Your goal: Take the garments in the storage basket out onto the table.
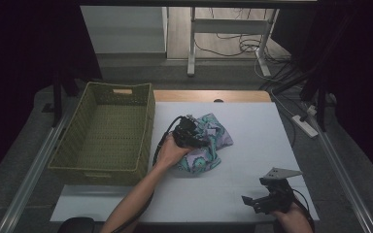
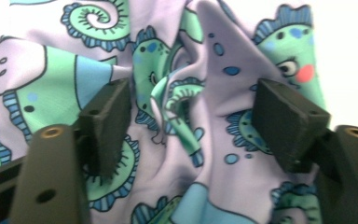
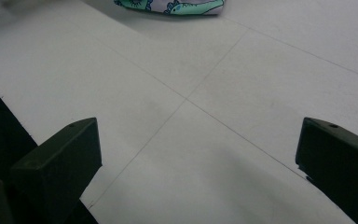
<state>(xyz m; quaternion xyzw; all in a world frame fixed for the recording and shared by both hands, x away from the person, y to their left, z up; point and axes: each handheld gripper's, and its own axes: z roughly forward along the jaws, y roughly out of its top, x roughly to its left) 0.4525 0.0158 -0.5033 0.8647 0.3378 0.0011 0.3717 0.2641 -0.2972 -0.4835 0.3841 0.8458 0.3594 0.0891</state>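
Cloth: crumpled lilac piece printed with green and blue cartoon creatures, bunched in a heap on the white table, just right of the basket.
Basket: green woven one, standing at the table's left edge, its right wall close to the cloth.
Left forearm: comes in from the bottom edge of the high view and slants up and to the right, ending beside the basket's near right corner.
Left hand: wrapped round the tool's body, wrist bent so the tool points down and forward into the cloth.
Left gripper: sits on top of the heap, near the basket's right wall. In the left gripper view its 2 jaws stand well apart; the pads hover over folds of the cloth, with a ridge of fabric between them but not pinched. Nothing is gripped.
Left cable: black loop hanging from the tool on the side facing the basket.
Right hand: low at the table's near right corner, well apart from the basket and from the cloth.
Right gripper: grey 3-cornered plate on top, pointing left across the table. Jaws wide apart in the right gripper view, bare tabletop between them, nothing held; edge of the cloth lies far ahead.
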